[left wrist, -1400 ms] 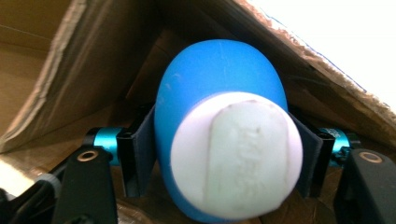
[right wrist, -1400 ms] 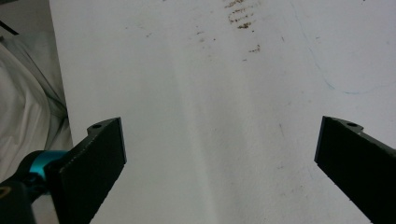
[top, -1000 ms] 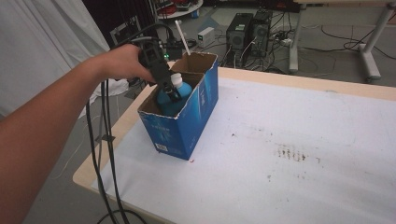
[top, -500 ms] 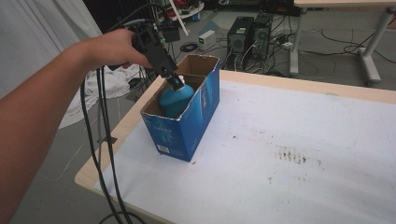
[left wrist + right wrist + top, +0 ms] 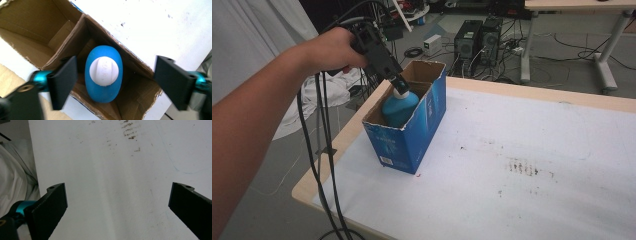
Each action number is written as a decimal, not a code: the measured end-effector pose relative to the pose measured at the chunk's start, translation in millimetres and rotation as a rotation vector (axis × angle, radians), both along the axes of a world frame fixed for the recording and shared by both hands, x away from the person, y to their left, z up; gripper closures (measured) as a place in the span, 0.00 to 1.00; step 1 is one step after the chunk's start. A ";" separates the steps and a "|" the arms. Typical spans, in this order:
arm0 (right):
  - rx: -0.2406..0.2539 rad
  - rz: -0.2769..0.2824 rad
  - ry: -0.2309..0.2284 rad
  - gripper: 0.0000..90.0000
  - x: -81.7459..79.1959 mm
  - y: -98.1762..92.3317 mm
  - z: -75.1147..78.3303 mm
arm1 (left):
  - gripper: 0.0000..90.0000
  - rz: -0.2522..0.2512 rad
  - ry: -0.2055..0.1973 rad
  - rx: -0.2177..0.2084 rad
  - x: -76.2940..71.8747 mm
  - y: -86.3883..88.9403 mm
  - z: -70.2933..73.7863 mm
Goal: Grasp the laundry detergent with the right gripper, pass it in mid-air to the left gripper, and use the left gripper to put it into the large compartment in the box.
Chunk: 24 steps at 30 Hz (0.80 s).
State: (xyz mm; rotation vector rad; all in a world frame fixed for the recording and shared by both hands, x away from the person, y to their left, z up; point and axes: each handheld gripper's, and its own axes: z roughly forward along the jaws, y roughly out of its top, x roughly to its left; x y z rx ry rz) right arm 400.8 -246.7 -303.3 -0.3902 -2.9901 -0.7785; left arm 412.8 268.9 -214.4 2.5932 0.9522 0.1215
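A blue bottle (image 5: 399,109) with a white cap (image 5: 401,91) stands upright in the nearer compartment of a blue cardboard box (image 5: 412,142) at the table's left end. My left gripper (image 5: 396,82) hangs just above the cap, pointing down. In the left gripper view the bottle (image 5: 103,96) and its cap (image 5: 103,71) lie below and between the jaws of my left gripper (image 5: 116,63). Those jaws have just been opening and stand wide of the bottle without touching it. My right gripper (image 5: 119,187) is open over the bare white table top, nothing between its jaws.
The box's other compartment (image 5: 32,27) holds nothing. The white table cover (image 5: 532,150) carries brown smudges (image 5: 522,166) at its middle. Black cables (image 5: 319,150) trail from the left gripper past the table's left edge. Computers and wires sit on the floor behind.
The left gripper has let go of the bottle, opened its jaws and risen a little above the cap. The bottle stays in the box.
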 end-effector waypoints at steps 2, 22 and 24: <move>-0.001 0.002 0.000 0.02 0.1 -0.3 0.1 | 0.18 -0.009 -0.009 0.001 -0.5 -1.2 0.4; 0.009 -0.003 -0.006 0.02 -0.5 -0.1 3.2 | 0.02 -0.031 -0.127 0.012 -2.9 -29.8 33.9; 0.011 -0.002 -0.009 0.02 -0.6 0.0 3.9 | 0.02 -0.039 -0.132 0.014 -2.9 -33.8 38.3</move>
